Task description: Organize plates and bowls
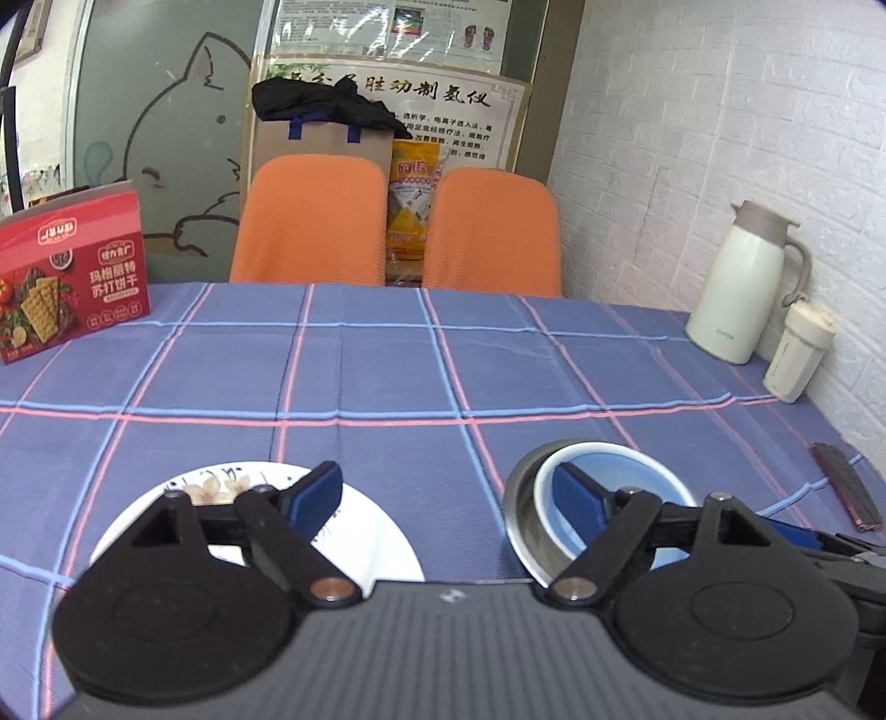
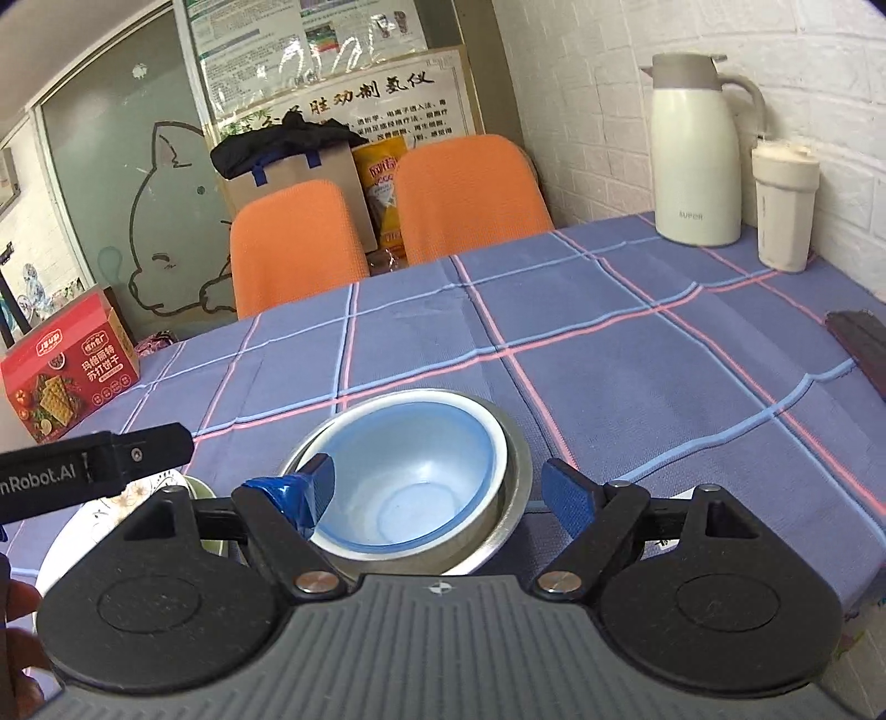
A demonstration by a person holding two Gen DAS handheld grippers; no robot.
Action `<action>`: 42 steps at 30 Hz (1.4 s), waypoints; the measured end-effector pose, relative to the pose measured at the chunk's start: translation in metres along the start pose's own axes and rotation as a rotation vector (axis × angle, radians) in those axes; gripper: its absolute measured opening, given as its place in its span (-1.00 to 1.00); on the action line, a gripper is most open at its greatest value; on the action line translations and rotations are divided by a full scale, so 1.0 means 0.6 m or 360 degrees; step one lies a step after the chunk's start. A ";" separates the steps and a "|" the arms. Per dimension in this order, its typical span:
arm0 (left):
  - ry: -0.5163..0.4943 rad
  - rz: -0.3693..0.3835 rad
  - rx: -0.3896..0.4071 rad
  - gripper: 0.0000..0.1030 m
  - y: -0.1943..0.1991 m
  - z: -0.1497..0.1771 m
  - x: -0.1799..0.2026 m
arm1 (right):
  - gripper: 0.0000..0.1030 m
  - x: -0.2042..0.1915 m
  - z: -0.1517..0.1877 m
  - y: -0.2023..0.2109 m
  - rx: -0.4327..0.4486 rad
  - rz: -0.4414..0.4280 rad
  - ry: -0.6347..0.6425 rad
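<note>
Glossy blue bowl (image 2: 410, 487) nested in round steel bowl (image 2: 512, 487).

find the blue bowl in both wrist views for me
Left wrist view: the blue bowl sits lower right, nested in a metal bowl, partly behind the right jaw.
Right wrist view: it is bottom centre, between the open jaws.
Shared landmark: the white thermos jug by the brick wall.

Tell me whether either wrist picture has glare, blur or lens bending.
Left wrist view: sharp overall, tablecloth lines bow from the fisheye, glare on the wall posters. Right wrist view: stronger tilt and bending, same poster glare, soft sheen inside the blue bowl.
</note>
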State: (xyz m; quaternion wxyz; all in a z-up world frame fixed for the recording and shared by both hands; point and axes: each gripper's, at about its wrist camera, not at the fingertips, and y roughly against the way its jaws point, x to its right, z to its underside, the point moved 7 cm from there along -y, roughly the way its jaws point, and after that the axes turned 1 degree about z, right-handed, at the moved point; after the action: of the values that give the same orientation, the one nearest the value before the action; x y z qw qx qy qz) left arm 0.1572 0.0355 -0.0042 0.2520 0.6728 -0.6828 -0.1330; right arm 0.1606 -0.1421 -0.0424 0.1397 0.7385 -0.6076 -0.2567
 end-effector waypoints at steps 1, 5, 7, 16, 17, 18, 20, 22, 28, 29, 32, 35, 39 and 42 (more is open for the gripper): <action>0.0002 0.0003 0.0011 0.91 0.005 0.002 0.002 | 0.34 -0.001 0.001 0.005 0.0009 0.0002 0.0009; -0.0049 -0.0008 0.0086 0.93 0.030 0.005 0.014 | 0.34 -0.007 0.005 0.020 0.0023 0.0027 0.0034; -0.0077 -0.0017 0.0092 0.93 0.041 0.009 0.021 | 0.34 -0.006 0.007 0.029 0.0029 0.0058 0.0041; -0.0134 -0.0078 0.0106 0.93 0.088 0.040 0.026 | 0.36 -0.005 0.020 0.086 0.0127 0.0132 0.0068; -0.0133 -0.0082 0.0111 0.93 0.093 0.043 0.026 | 0.36 -0.005 0.022 0.091 0.0134 0.0137 0.0068; -0.0136 -0.0096 0.0118 0.93 0.098 0.047 0.027 | 0.36 -0.004 0.024 0.096 0.0143 0.0138 0.0067; -0.0152 -0.0113 0.0133 0.93 0.106 0.053 0.027 | 0.36 -0.003 0.029 0.105 0.0163 0.0140 0.0056; -0.0160 -0.0112 0.0139 0.93 0.113 0.061 0.027 | 0.37 -0.002 0.037 0.110 0.0180 0.0141 0.0042; -0.0187 -0.0128 0.0145 0.93 0.132 0.083 0.028 | 0.37 -0.006 0.052 0.118 0.0167 0.0177 0.0073; -0.0188 -0.0129 0.0147 0.93 0.135 0.084 0.028 | 0.37 -0.006 0.053 0.120 0.0166 0.0189 0.0087; -0.0194 -0.0130 0.0147 0.93 0.141 0.091 0.026 | 0.37 -0.012 0.057 0.128 0.0171 0.0231 0.0133; -0.0196 -0.0135 0.0143 0.93 0.145 0.097 0.024 | 0.38 -0.016 0.063 0.134 0.0178 0.0255 0.0159; -0.0197 -0.0142 0.0133 0.93 0.149 0.106 0.022 | 0.38 -0.016 0.070 0.137 0.0175 0.0257 0.0164; -0.0199 -0.0142 0.0132 0.93 0.153 0.109 0.020 | 0.38 -0.018 0.073 0.141 0.0175 0.0245 0.0159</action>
State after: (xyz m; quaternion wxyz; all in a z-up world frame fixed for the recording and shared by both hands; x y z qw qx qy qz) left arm 0.0454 0.0188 -0.0090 0.1746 0.7027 -0.6715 -0.1575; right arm 0.0652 -0.1457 -0.0323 0.1485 0.7080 -0.6681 -0.1743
